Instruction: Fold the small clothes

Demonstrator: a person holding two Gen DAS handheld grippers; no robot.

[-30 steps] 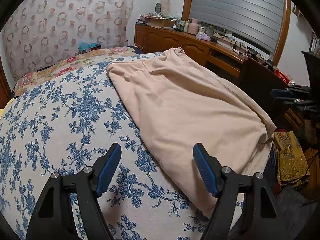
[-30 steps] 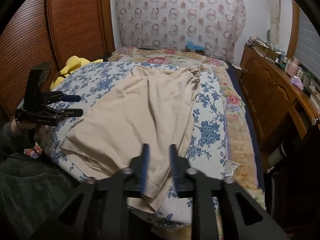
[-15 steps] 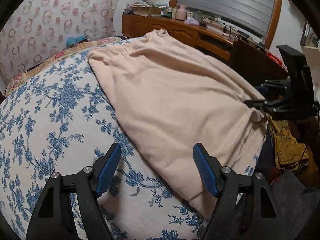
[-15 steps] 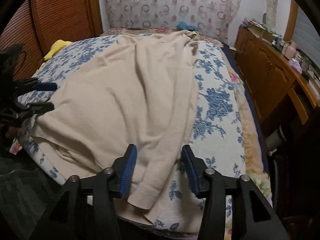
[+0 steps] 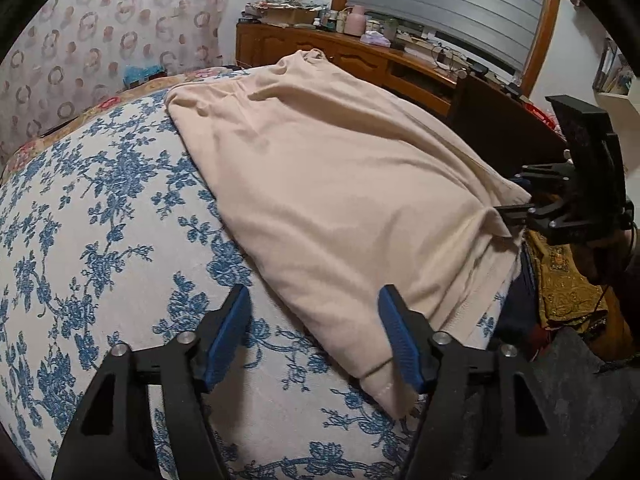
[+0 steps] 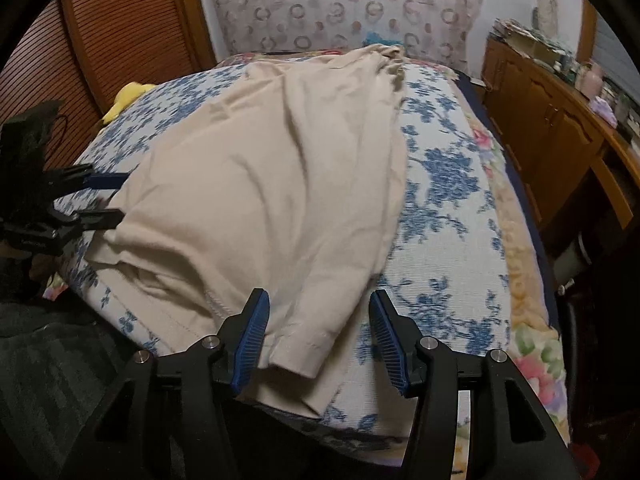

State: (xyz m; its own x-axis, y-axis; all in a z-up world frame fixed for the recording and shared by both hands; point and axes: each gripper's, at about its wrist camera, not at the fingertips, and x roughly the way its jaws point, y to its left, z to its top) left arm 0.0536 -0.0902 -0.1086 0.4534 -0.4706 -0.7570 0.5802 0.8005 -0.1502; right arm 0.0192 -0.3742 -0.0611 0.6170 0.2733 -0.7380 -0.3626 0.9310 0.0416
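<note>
A beige garment lies spread on the blue-flowered bedspread, hem toward me. In the left wrist view my left gripper hangs low over the near left hem corner. Its jaws are closing, the corner lies between them against the right pad, and the left pad stands clear. In the right wrist view the garment reaches my right gripper, which is open around the near right corner without pressing it. Each gripper shows in the other's view: the right gripper and the left gripper.
A cluttered wooden dresser runs along the bed's right side. A slatted wooden door and a yellow item are at the left. A patterned curtain hangs behind the bed. A yellow patterned cloth lies beyond the bed's corner.
Both grippers have come down toward the near hem. The right jaws have widened and now straddle the right corner. The left jaws have narrowed slightly around the left corner.
</note>
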